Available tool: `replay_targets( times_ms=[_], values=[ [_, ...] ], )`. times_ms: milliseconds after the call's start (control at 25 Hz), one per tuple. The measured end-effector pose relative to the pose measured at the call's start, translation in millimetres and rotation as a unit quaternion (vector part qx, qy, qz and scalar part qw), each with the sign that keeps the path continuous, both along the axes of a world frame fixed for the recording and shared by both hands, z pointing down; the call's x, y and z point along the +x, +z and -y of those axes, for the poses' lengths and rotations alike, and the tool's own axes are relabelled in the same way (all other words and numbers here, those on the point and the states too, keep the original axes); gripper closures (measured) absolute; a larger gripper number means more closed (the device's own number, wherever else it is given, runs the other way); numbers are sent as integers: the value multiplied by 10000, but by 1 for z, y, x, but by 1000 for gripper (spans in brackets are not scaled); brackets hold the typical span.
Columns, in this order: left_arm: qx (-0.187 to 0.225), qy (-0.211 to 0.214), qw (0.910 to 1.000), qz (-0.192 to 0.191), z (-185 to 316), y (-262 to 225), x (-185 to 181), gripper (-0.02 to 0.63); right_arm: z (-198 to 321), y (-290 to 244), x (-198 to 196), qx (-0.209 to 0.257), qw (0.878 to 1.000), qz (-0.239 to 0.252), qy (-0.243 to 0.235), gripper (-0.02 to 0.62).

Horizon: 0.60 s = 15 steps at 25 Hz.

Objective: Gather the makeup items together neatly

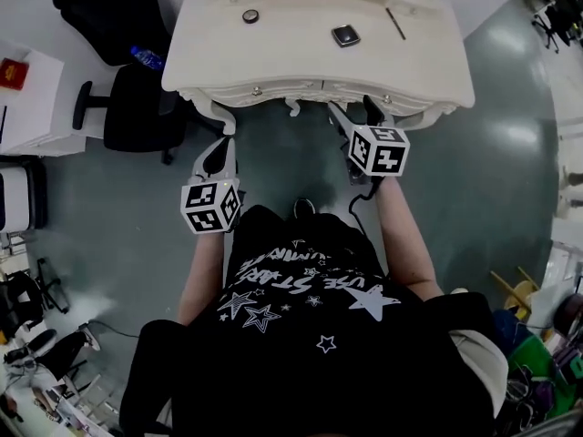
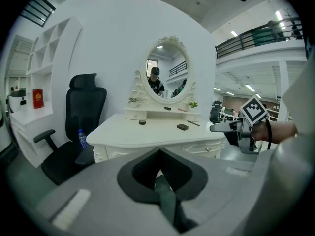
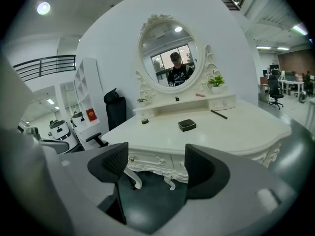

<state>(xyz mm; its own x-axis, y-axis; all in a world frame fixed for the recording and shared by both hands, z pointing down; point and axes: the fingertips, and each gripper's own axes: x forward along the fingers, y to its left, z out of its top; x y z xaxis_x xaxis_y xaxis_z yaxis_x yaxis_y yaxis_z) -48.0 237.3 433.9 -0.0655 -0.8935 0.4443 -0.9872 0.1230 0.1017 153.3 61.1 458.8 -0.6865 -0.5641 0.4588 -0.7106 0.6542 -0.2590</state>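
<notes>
On the white dressing table (image 1: 273, 62) lie a small round dark jar (image 1: 250, 15), a dark square compact (image 1: 345, 35) and a thin dark pencil (image 1: 395, 23). The right gripper view shows the same jar (image 3: 144, 121), compact (image 3: 187, 125) and pencil (image 3: 219, 114), plus a small dark item (image 3: 177, 99) and a pink stick (image 3: 200, 95) on the raised shelf. My left gripper (image 1: 219, 151) hangs below the table's front edge, jaws shut on nothing (image 2: 159, 154). My right gripper (image 1: 360, 116) is at the front edge, open and empty (image 3: 156, 163).
An oval mirror (image 3: 171, 58) stands at the table's back beside a small plant (image 3: 215, 81). A black office chair (image 1: 137, 107) with a blue-capped bottle (image 1: 146, 58) on it stands left of the table. White shelving (image 1: 27, 89) is further left.
</notes>
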Motion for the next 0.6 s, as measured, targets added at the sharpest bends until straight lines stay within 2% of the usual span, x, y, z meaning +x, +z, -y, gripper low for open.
replay_targets(
  times_ms=[200,400,600],
  values=[
    [-122,-136,9998,-12,16,3,-24,604,18,5,-25,37,9997,-181,-176,222],
    [-178,55,9998,-48,46,14,-44,604,34,16,-47,-51,9995,-290,-139,222],
    [-274,227,9991,-209,95,30,-83,604,69,22,-85,-134,9992,-384,-31,222]
  ],
)
